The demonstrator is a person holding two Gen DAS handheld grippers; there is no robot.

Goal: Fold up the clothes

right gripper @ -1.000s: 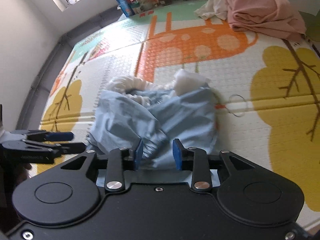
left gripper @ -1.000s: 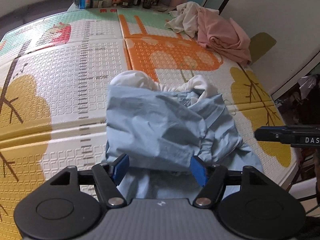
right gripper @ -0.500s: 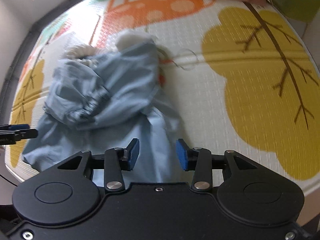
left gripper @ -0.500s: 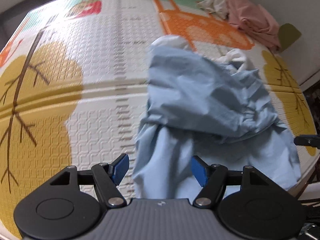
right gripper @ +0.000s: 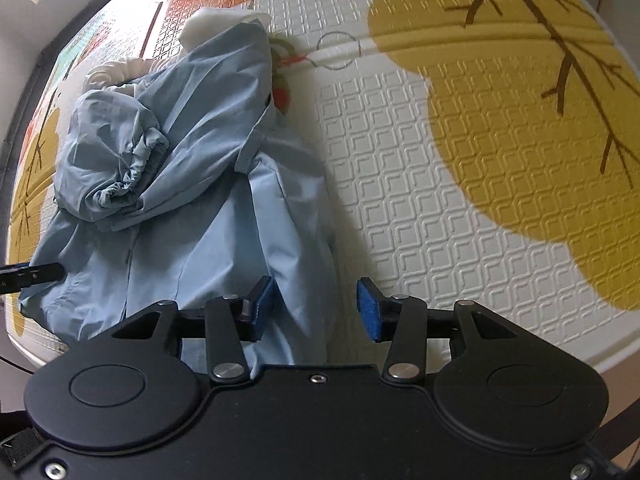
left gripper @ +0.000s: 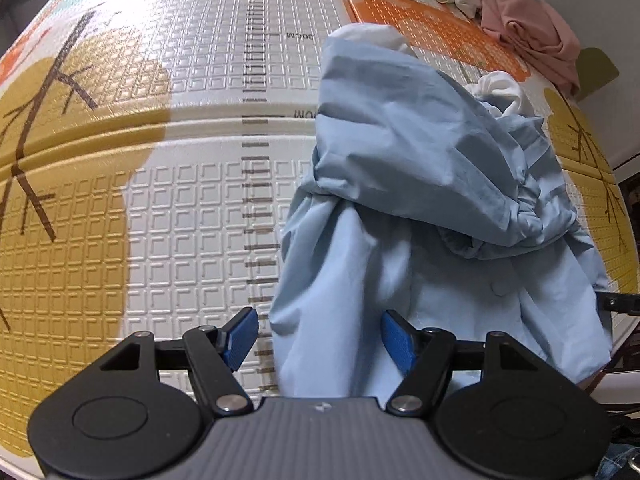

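Left wrist view: your left claw stands wide, holding nothing, its 2 blue pads straddling the near hem of 1 light blue garment crumpled on the play mat. Only here: 1 heap of pink and cream clothes at the far corner.

Right wrist view: your right claw also wide and empty, over the same garment's right edge. Only here: gathered cuff, thin ring drawn on mat
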